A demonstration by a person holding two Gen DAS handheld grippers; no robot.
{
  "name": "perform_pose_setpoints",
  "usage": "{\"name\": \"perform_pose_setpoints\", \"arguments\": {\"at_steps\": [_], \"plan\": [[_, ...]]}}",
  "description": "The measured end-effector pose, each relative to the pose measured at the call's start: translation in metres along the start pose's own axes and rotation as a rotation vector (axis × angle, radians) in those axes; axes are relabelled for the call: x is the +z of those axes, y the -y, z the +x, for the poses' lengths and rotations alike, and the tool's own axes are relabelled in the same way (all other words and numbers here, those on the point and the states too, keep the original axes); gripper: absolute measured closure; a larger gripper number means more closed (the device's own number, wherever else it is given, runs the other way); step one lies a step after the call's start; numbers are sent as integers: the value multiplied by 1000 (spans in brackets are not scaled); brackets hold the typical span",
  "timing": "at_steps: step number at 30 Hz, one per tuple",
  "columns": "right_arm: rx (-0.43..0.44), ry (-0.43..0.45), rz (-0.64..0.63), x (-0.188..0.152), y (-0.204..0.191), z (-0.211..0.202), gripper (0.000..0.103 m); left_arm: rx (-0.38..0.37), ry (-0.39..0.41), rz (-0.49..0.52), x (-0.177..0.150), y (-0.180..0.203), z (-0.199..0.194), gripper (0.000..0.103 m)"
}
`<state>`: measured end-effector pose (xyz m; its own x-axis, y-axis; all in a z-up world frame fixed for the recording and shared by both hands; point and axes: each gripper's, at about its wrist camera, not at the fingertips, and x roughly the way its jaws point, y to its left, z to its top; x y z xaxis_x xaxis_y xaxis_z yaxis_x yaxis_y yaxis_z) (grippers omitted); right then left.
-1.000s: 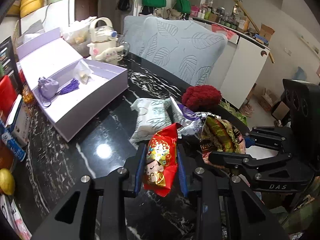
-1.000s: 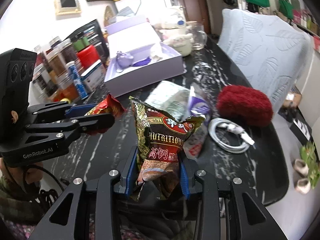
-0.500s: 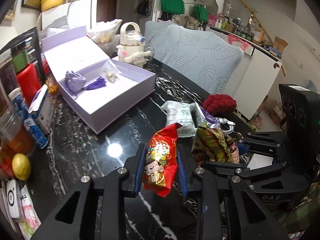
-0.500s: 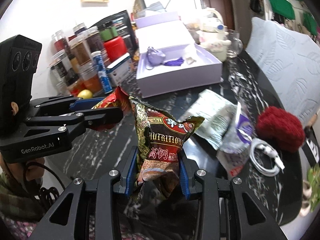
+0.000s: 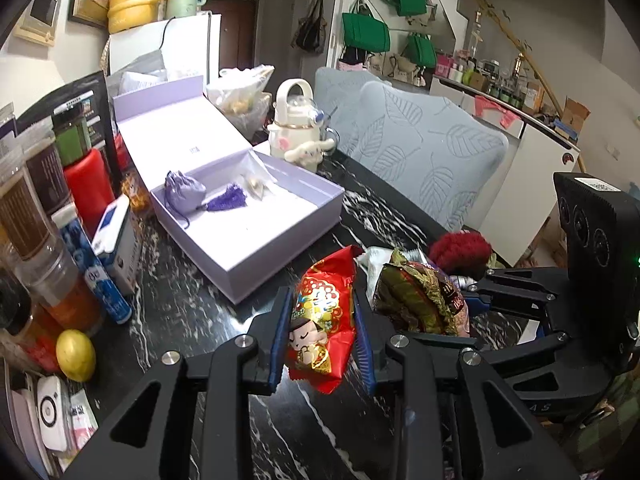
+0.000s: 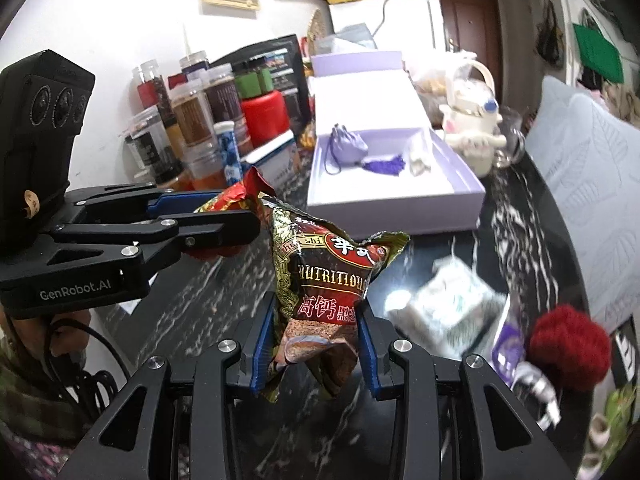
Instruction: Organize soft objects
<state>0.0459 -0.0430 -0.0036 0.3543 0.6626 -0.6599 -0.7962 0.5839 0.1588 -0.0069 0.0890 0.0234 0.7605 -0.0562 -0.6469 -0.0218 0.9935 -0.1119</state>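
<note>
The left hand-held gripper [image 5: 322,334] is clamped on a red snack packet [image 5: 320,320] printed with a cartoon figure, its blue-lined jaws pressing both sides of the packet, which hangs clear above the black marbled desk [image 5: 192,308]. The right hand-held gripper [image 6: 316,346] is likewise closed around a brown and gold snack bag [image 6: 324,284] (the word "NUTRITIOUS" shows on its front), also held up off the desk. The two grippers sit side by side, each visible in the other's camera, and the two packets are close together.

Beyond them on the desk lies an open lilac gift box [image 5: 256,236], its lid standing up behind it. Inside rest a small purple drawstring pouch [image 5: 184,196] with a purple tassel [image 5: 228,200] and a small pale wrapped item.

To the right of the box, on the desk, lie a white and green soft pack [image 6: 448,300], blurred in the right view, and a fuzzy dark red object [image 6: 568,348] near the desk's edge. A row of jars and bottles [image 6: 200,116] lines the wall side, and a yellow lemon [image 5: 75,355] sits near them.
</note>
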Motion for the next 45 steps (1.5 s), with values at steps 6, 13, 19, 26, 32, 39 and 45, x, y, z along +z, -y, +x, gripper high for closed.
{"name": "perform_pose_setpoints", "arguments": {"at_steps": [6, 13, 19, 26, 32, 39, 45], "plan": [[-2, 27, -31, 22, 1, 1, 67, 11, 31, 8, 20, -5, 1, 74], [-22, 38, -62, 46, 6, 4, 67, 14, 57, 2, 41, -15, 6, 74], [-38, 49, -103, 68, 7, 7, 67, 21, 75, 10, 58, -20, 12, 74], [-52, 56, -130, 93, 13, 13, 67, 25, 86, 19, 80, -27, 23, 74], [-47, 49, -126, 113, 24, 21, 67, 33, 94, 24, 97, -36, 32, 74], [-52, 52, -141, 134, 33, 30, 67, 46, 101, 37, 119, -46, 46, 74], [-60, 54, -146, 151, 45, 39, 67, 48, 103, 23, 133, -53, 62, 74]]}}
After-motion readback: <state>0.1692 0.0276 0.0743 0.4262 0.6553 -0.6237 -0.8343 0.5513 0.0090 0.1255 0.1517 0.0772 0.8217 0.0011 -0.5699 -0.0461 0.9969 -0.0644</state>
